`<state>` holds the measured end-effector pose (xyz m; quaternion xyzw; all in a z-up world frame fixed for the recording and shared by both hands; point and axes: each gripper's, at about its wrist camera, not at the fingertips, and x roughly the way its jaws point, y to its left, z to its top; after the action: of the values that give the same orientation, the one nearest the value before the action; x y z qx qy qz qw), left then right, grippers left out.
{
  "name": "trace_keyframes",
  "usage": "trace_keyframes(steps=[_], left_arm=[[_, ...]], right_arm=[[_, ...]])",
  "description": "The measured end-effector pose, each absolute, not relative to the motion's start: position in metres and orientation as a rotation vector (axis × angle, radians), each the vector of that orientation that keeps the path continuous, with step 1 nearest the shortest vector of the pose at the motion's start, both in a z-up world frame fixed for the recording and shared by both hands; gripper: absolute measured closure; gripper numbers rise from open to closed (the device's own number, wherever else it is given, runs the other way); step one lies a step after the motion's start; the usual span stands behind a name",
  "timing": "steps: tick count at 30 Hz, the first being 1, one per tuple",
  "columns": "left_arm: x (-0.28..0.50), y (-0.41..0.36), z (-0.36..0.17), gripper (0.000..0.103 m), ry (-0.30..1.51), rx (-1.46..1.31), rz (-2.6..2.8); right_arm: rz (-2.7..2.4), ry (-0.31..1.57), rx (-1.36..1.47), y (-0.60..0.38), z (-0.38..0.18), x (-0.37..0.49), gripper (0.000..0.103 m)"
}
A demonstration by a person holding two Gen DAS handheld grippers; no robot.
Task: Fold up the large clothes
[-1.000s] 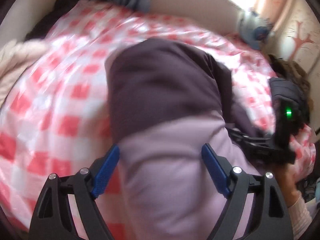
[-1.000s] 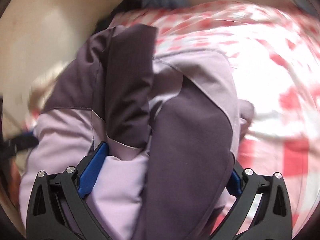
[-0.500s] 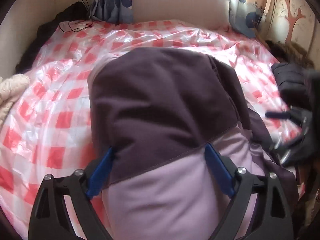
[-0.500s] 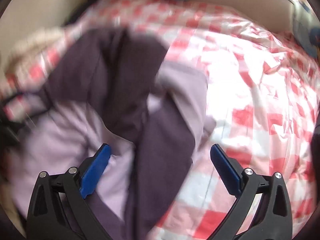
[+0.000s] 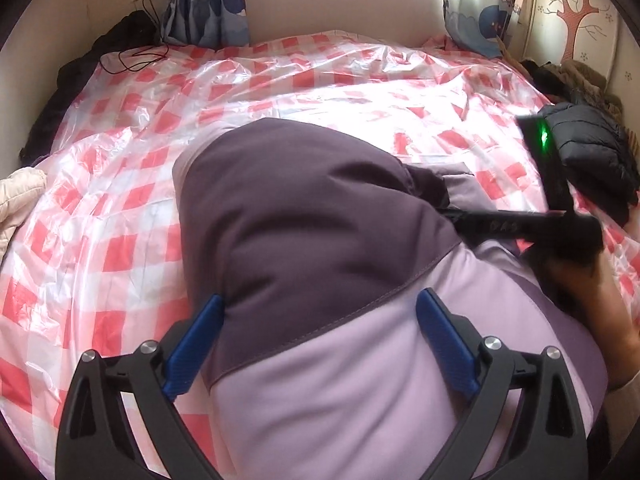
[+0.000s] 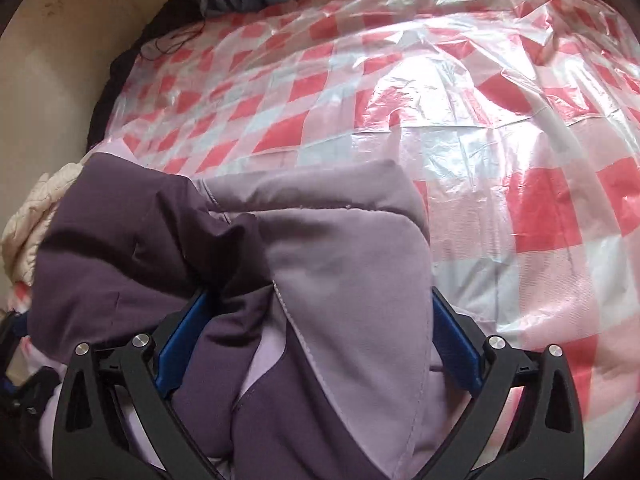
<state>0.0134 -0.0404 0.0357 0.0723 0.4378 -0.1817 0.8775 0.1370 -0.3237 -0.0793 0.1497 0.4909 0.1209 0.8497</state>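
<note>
A bulky jacket in dark purple and lilac lies bunched on the bed's red-and-white checked plastic cover. My left gripper stands wide open with the jacket's thick fold filling the gap between its blue pads. My right gripper is also wide open, with jacket fabric heaped between its fingers. In the left wrist view the right gripper's black body with a green light lies across the jacket's right side, held by a hand.
A black puffy garment lies at the bed's right edge. A cream garment lies at the left edge. A dark garment and a cable lie at the far left corner, below curtains and the wall.
The jacket has come down from being held up and now rests bunched on the bed. The right gripper has swung over its right side. Both views have steadied.
</note>
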Motion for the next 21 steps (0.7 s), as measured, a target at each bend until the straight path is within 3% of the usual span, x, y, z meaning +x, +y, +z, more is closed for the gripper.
trace_keyframes(steps=[4, 7, 10, 13, 15, 21], left_arm=[[-0.008, -0.029, 0.049, 0.011, 0.889, 0.125, -0.377], [-0.024, -0.030, 0.055, 0.011, 0.876, 0.128, -0.391], [-0.035, -0.041, 0.060, 0.011, 0.864, 0.138, -0.425], [-0.045, -0.063, 0.057, 0.011, 0.875, 0.174, -0.448], [-0.052, -0.077, 0.052, 0.006, 0.880, 0.207, -0.455], [-0.060, -0.107, 0.031, 0.006, 0.833, 0.324, -0.403]], right_arm=[[0.321, 0.919, 0.277, -0.333, -0.014, 0.070, 0.007], [0.309, 0.901, 0.171, -0.331, 0.004, 0.006, 0.007], [0.206, 0.957, 0.036, -0.326, -0.018, -0.029, 0.007], [0.221, 1.061, 0.116, -0.322, -0.056, -0.039, 0.007], [0.235, 1.062, 0.105, -0.309, -0.061, -0.049, 0.007], [0.255, 1.125, 0.049, -0.322, -0.059, -0.041, 0.007]])
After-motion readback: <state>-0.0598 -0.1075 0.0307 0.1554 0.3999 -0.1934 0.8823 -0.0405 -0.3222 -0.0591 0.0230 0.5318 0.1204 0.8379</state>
